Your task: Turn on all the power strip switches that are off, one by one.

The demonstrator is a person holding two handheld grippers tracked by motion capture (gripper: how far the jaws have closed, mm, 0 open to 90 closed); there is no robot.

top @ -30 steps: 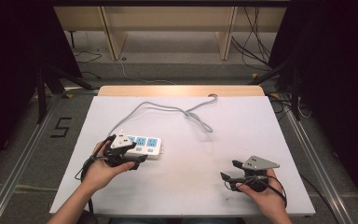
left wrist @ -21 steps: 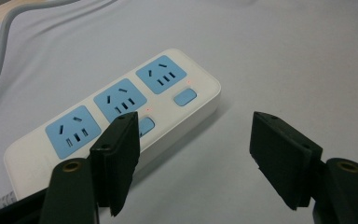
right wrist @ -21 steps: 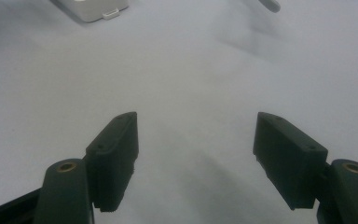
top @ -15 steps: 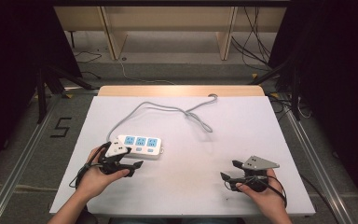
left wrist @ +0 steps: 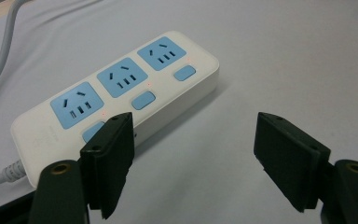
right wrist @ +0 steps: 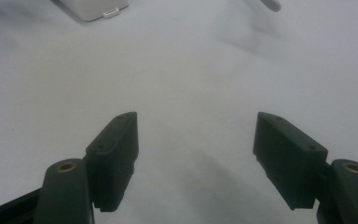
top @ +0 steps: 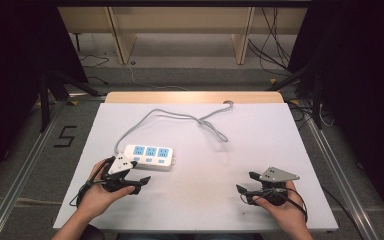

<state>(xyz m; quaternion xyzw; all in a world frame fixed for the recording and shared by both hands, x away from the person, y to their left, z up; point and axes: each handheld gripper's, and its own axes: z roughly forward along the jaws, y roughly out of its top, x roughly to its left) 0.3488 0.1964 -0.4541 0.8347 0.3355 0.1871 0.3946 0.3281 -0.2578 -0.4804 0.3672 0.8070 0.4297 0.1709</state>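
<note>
The three-socket power strip (top: 149,156) is being kept at 7 o'clock on the white table (top: 260,145), just beyond the empty, wide-parted left gripper (top: 139,180), which is probably best centred across its narrow body; the right gripper (top: 246,182) is likewise being held agape at 5 o'clock.

Plastic against a matt table

The white plastic power strip with blue sockets (left wrist: 116,95) looks smooth and faintly glossy; the pale grey tabletop (top: 260,145) is matt, with a bare wooden strip (top: 195,97) at 12 o'clock.
</note>
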